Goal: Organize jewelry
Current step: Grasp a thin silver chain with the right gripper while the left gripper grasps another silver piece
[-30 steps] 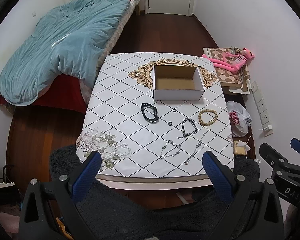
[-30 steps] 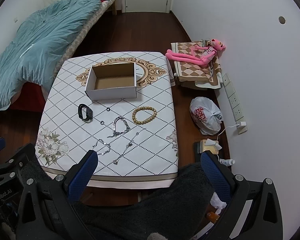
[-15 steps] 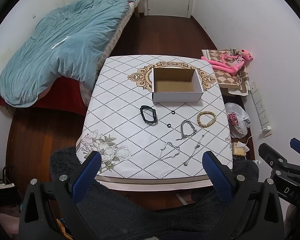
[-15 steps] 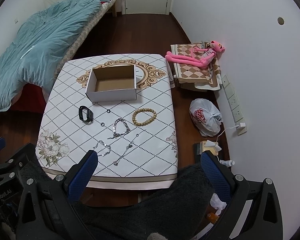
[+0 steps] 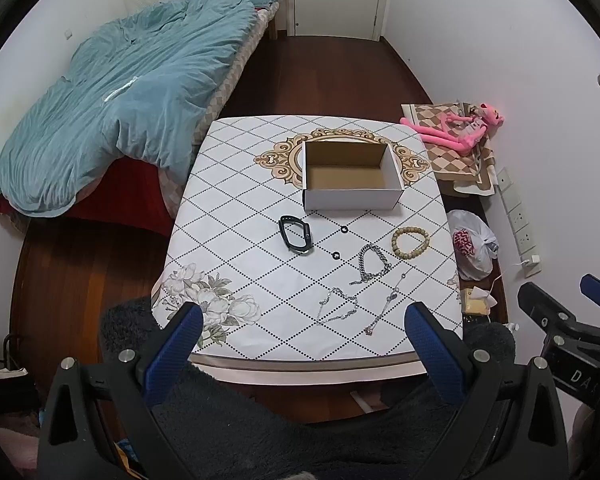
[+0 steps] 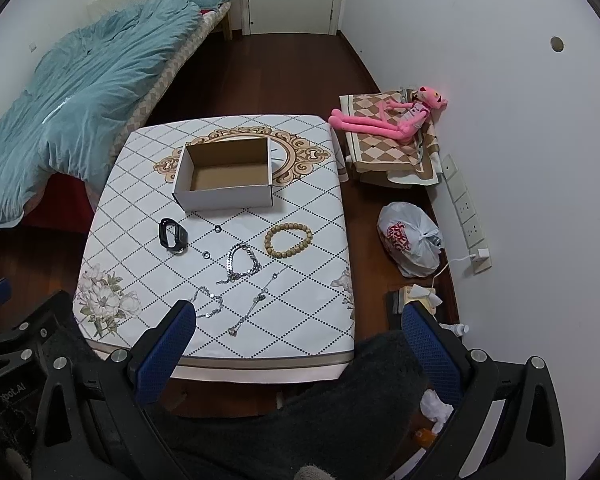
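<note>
Both held high with jaws spread empty: left gripper point(image 5: 304, 330), right gripper point(image 6: 300, 330) (jewelry loose at six o'clock of box point(image 5: 352, 200), presumably awaiting collection).

Only partial letters "DA" show on the right gripper point(image 5: 572, 312); the rest is unreadable.

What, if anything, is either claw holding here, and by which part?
Nothing. The left claw and right claw are both open and empty, back from the table's near edge; all the jewelry lies on the table.
</note>
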Demonstrator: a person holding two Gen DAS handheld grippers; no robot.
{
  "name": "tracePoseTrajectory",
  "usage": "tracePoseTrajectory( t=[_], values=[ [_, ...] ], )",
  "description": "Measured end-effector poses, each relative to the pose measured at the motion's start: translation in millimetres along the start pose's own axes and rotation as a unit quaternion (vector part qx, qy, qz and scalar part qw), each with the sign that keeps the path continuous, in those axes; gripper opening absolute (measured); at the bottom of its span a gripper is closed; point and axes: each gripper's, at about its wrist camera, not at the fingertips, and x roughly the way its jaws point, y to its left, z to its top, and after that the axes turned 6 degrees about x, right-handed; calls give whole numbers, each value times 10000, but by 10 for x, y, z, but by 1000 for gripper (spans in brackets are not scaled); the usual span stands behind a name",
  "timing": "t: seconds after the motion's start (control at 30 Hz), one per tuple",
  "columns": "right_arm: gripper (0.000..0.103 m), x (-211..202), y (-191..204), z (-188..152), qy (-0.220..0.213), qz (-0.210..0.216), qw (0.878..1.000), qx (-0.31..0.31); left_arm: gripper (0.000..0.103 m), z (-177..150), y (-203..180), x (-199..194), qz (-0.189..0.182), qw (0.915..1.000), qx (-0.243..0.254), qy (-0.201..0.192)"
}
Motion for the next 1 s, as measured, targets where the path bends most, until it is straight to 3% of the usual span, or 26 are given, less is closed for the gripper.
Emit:
tracePoseTrajectory(
  t=[0.3,0.6,0.77,0.93,1.0],
  values=[
    [103,575,-108,82,218,-118,9991,333,103,88,41,544,359,9993,12,-36],
    [103,1749,-94,-132,1139,-45,9922,499,103,-63,-3,1653,564,9939,417,847],
    [101,2232,-136,-299,1420,-70,9877,652,102,-205,-33,2135,295,9894,546,1316],
    [91,2538,-149,-412,1542,-91,9857,674,102,-368,-76,2460,16,9861,656,1525],
    [89,2613,-144,-444,1568,-123,9853,669,96,-405,-93,2558,-104,9849,662,1599]
  ],
)
